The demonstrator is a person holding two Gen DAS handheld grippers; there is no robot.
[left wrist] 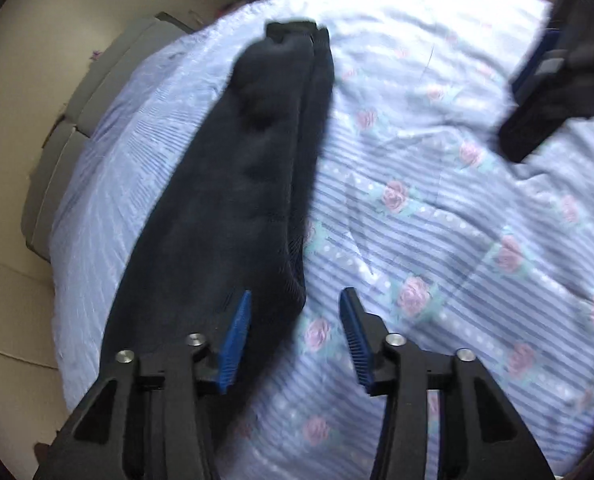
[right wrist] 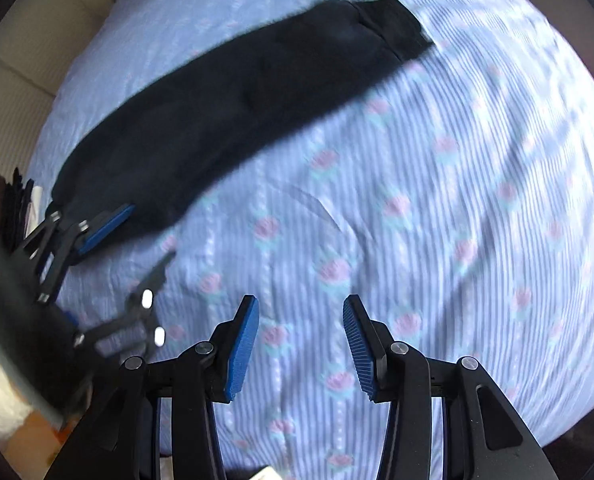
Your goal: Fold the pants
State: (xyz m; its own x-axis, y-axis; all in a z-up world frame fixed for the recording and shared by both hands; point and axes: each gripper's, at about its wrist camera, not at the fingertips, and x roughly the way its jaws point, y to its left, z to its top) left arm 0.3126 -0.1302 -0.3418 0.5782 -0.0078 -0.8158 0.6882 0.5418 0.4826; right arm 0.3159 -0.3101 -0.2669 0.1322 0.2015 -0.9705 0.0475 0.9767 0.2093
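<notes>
While pants [left wrist: 233,184] lie flat, left gripper [left wrist: 295,340] seemingly above hem.

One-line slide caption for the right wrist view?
Open right gripper above floral bedspread; dark pants lie in a long strip, open left gripper nearby.

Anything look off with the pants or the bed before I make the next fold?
Nothing stands out. The dark pants lie as one long, narrow strip on the floral bedspread, with mild wrinkles only. Left gripper and right gripper are both open and empty.
</notes>
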